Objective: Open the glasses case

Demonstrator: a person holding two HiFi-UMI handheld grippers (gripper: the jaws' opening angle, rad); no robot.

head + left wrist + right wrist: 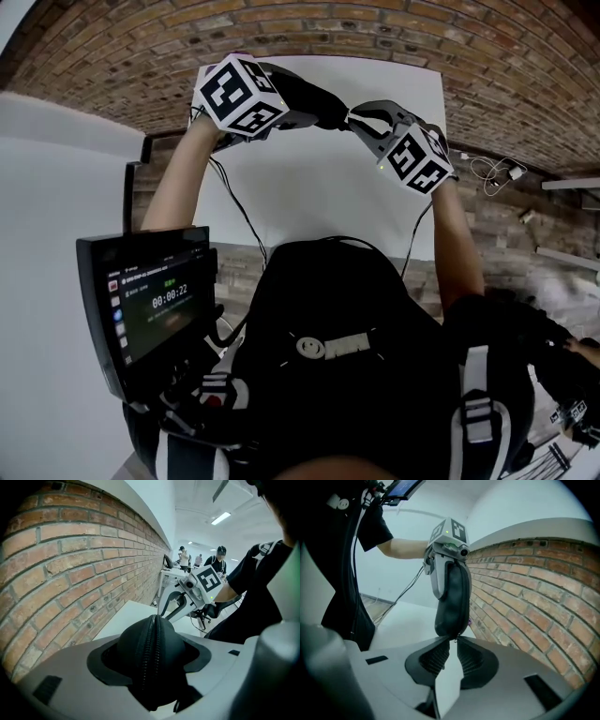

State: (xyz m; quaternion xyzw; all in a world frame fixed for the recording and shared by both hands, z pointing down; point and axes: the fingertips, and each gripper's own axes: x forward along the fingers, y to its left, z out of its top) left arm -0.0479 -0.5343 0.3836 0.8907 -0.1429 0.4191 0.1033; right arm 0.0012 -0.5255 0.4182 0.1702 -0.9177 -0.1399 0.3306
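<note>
Holding the glasses case (150,634) clear of the white table (375,187), in the upper middle of the head view, the left gripper (150,660) is clamping it across its width. Its fingers are standing wide apart around the rounded shell, with the zipper (149,651) running up the centre of the left gripper view. The right gripper (452,641) is meeting the case's lower end with its fingers drawn almost fully together. They appear to be pinching the small zipper pull (456,638), though the tab is tiny and the bite is looking shallow.

The likeliest failure is the pull sliding out from between the tips once it is dragged along the seam. A harder tug is also risking the smooth, curved shell twisting or creeping through the left fingers, since nothing is supporting it from below; it could be dropping onto the table. The zipper's far stretch is lying deep between the left fingers, so the slider may be jamming there.
</note>
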